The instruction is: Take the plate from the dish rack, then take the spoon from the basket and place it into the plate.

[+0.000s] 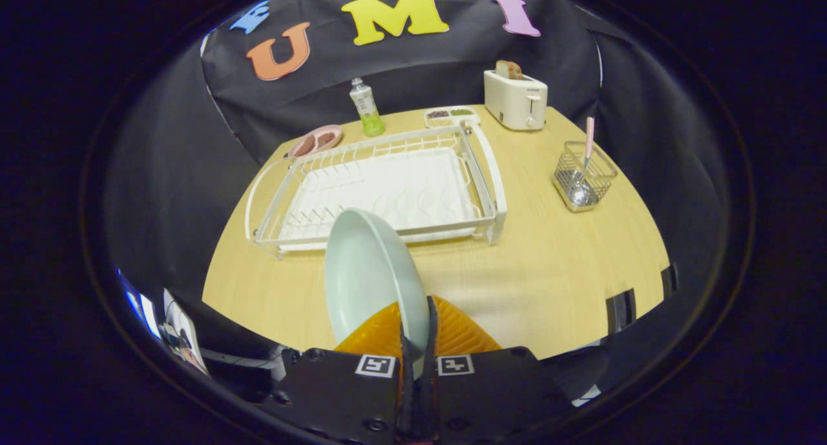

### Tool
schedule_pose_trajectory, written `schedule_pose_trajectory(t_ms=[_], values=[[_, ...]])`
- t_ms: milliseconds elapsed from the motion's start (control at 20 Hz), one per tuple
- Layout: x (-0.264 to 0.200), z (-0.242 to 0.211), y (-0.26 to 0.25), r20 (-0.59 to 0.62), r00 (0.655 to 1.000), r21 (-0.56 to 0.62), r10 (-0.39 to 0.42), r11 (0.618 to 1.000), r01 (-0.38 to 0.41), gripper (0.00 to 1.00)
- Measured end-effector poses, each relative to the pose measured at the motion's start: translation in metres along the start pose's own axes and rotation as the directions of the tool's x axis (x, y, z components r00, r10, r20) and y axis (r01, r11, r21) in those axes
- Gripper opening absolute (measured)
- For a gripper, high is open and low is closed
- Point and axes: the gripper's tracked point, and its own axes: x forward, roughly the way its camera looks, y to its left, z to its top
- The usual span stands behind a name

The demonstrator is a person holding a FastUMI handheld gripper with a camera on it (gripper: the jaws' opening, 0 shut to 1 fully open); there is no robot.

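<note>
Pale green plate [375,274] stands on edge, clamped by its rim in the closed gripper [417,341], clear of the dish rack [494,174]; such a thin rim grip could slip.

The plate [371,274] is held on edge between the fingers of the gripper [417,332], above the table [555,270]. Beyond it the dish rack [381,186] is seen, and the spoon [585,167] is kept in the basket [585,177].
</note>
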Motion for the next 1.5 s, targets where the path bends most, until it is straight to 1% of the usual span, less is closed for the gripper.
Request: schedule_pose_trajectory(t_ms=[50,100,200,300,500,600,700,750,800,900,950,1000,1100,1250,1300,1350,1400,1450,1500], values=[[0.005,-0.008,-0.005,-0.002,1.000,0.004,0.008,1.000,-0.008,0.10],[0.009,-0.013,-0.006,0.009,0.999,0.019,0.037,0.999,-0.038,0.10],[0.015,-0.020,-0.016,0.009,0.997,0.070,0.076,0.995,-0.076,0.10],[0.020,-0.023,-0.023,0.000,0.995,0.103,0.099,0.990,-0.099,0.13],[0.028,-0.025,-0.032,0.001,0.992,0.094,0.127,0.987,-0.127,0.15],[0.034,-0.031,-0.043,-0.011,0.993,0.108,0.115,0.988,-0.113,0.20],[0.043,-0.037,-0.056,-0.033,0.997,0.122,0.071,0.990,-0.067,0.26],[0.046,-0.040,-0.058,-0.046,0.996,0.126,0.073,0.990,-0.067,0.31],[0.048,-0.042,-0.058,-0.056,0.995,0.127,0.082,0.989,-0.075,0.32],[0.048,-0.043,-0.068,-0.052,0.997,0.127,0.064,0.990,-0.056,0.32],[0.048,-0.041,-0.073,-0.036,0.997,0.134,0.063,0.989,-0.057,0.29],[0.047,-0.039,-0.074,-0.013,0.997,0.139,0.076,0.988,-0.074,0.30],[0.043,-0.031,-0.084,0.050,0.996,0.153,0.079,0.985,-0.085,0.51],[0.033,-0.010,-0.109,0.170,0.985,0.158,0.020,0.986,-0.047,0.78],[0.027,-0.003,-0.110,0.209,0.977,0.137,0.025,0.989,-0.055,0.82],[0.023,0.003,-0.110,0.238,0.970,0.105,0.048,0.992,-0.074,0.89],[0.018,0.007,-0.113,0.258,0.964,0.074,0.062,0.994,-0.083,0.93],[0.014,0.015,-0.121,0.285,0.957,0.062,0.052,0.995,-0.073,0.98],[0.010,0.023,-0.132,0.315,0.949,0.067,0.030,0.996,-0.054,0.98]])
